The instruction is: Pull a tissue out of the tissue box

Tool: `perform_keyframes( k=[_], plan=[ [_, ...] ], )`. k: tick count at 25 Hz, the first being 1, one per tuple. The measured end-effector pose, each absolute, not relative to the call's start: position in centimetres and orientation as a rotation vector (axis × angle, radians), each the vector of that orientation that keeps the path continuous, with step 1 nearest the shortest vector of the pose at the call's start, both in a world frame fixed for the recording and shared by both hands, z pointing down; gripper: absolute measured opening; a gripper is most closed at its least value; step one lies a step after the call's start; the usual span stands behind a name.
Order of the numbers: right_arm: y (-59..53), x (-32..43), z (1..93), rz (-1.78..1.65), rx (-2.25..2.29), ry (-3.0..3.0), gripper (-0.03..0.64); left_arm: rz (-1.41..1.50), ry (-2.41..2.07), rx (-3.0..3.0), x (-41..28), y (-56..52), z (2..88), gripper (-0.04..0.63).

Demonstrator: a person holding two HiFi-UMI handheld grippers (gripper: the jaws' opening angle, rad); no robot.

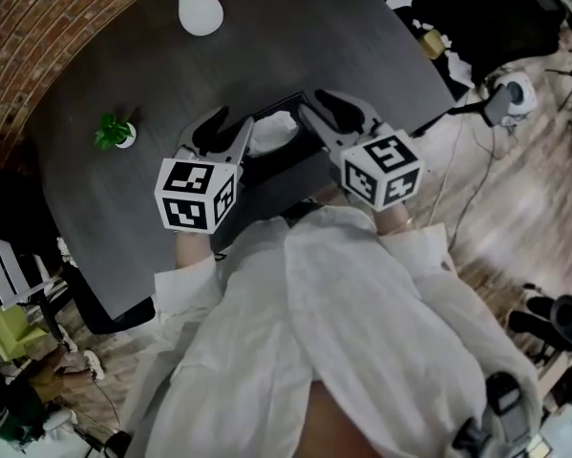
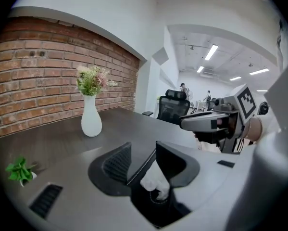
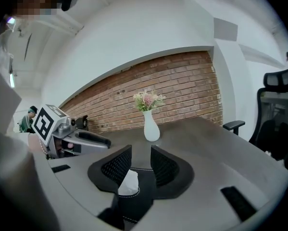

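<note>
A black tissue box [image 1: 272,164] lies on the dark table [image 1: 95,208], with a white tissue [image 1: 274,130] sticking up from its slot. My left gripper [image 1: 233,122] is open just left of the tissue, and my right gripper [image 1: 314,101] is open just right of it. In the left gripper view the tissue [image 2: 156,184] and box [image 2: 158,208] sit low between the open jaws of the left gripper [image 2: 144,153]. In the right gripper view the tissue [image 3: 129,183] rises from the box [image 3: 134,203] below the open right gripper [image 3: 140,155]. Neither gripper touches the tissue.
A white vase [image 1: 199,10] with flowers stands at the table's far side. A small green plant [image 1: 114,132] sits left of the left gripper. Office chairs [image 2: 175,107] stand beyond the table. A brick wall [image 3: 172,90] runs behind it.
</note>
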State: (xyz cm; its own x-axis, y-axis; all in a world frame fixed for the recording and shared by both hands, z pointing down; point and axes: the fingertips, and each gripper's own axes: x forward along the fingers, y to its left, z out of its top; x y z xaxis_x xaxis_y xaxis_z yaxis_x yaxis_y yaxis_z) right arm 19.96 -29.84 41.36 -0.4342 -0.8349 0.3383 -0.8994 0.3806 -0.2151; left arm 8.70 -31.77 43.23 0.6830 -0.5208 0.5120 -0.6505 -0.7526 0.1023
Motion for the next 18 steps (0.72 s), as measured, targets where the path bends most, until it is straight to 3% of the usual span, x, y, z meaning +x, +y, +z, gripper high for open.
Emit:
perform_keyframes(
  k=[18],
  plan=[
    [-30.4, 19.2, 43.2, 0.566, 1.274, -2.563, 0.118, 0.968, -0.840, 2.602, 11.5, -29.7, 46.2, 0.141]
  ],
)
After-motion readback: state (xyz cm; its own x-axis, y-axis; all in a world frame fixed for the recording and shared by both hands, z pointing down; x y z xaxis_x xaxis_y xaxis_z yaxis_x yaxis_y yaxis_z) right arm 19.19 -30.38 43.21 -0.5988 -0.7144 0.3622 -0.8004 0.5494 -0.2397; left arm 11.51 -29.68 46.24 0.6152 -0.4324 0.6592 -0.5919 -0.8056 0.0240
